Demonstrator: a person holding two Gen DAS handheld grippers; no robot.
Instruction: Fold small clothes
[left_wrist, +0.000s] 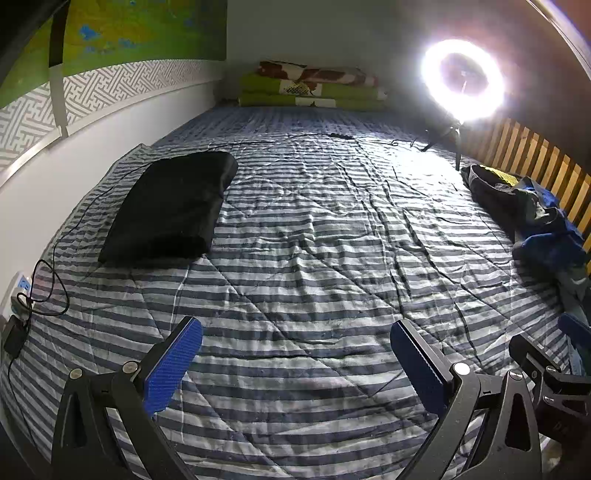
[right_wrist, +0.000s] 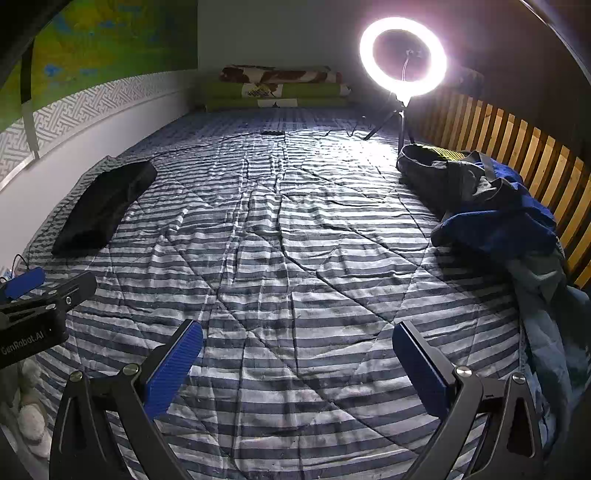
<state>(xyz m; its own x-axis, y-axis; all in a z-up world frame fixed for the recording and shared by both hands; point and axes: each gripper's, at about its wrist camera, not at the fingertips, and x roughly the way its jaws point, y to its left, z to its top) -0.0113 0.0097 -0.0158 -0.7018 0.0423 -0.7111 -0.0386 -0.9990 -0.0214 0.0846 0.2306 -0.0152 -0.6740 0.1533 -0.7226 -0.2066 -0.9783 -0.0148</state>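
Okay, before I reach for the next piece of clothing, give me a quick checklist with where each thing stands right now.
1. Left claw open, nothing in it: ok.
2. Right claw open, nothing in it: ok.
3. Striped quilt bare in the middle for folding: ok.
4. Unfolded clothes pile by the wooden slats: ok.
5. Folded black garment set aside near the wall: ok.
6. Black cable away from the folding spot: ok.

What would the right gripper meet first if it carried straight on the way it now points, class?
Most likely the bare striped quilt. The right gripper tilts down at it, jaws open and empty. The heap of clothes lies off to its right, the folded black garment to its left.
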